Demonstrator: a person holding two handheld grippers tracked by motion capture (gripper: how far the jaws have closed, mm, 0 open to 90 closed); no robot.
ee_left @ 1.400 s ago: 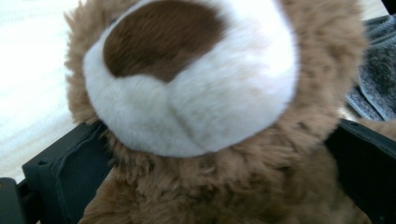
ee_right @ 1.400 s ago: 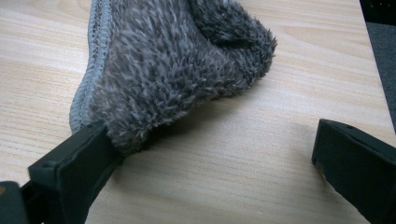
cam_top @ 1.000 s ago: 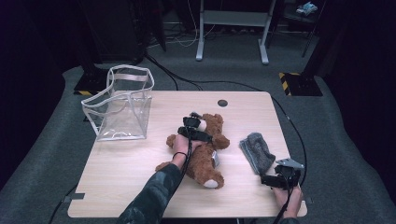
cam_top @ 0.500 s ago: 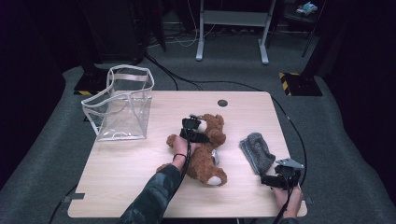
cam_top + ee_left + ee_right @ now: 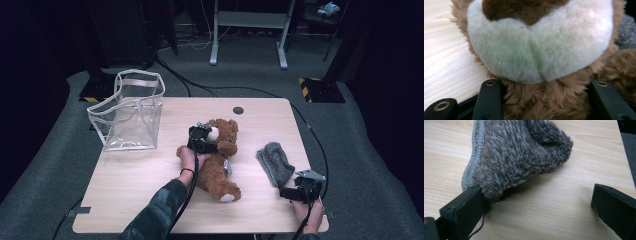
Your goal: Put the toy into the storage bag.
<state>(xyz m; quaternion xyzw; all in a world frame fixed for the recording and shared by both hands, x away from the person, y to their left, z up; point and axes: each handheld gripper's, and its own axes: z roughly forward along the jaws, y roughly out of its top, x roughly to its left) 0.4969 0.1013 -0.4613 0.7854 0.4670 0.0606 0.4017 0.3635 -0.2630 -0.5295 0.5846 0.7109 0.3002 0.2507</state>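
So far we have only the grasp; our left gripper (image 5: 202,138) has just been closing, its jaws pressed into the teddy bear (image 5: 218,160) below the muzzle, mid-table; the clear bag (image 5: 131,112) stands empty, well apart; our right gripper (image 5: 299,190) rests wide open beside the grey cloth (image 5: 275,162); carrying remains.

Nothing here can be read: no words, labels, brand marks or numbers on anything on the table or around it.
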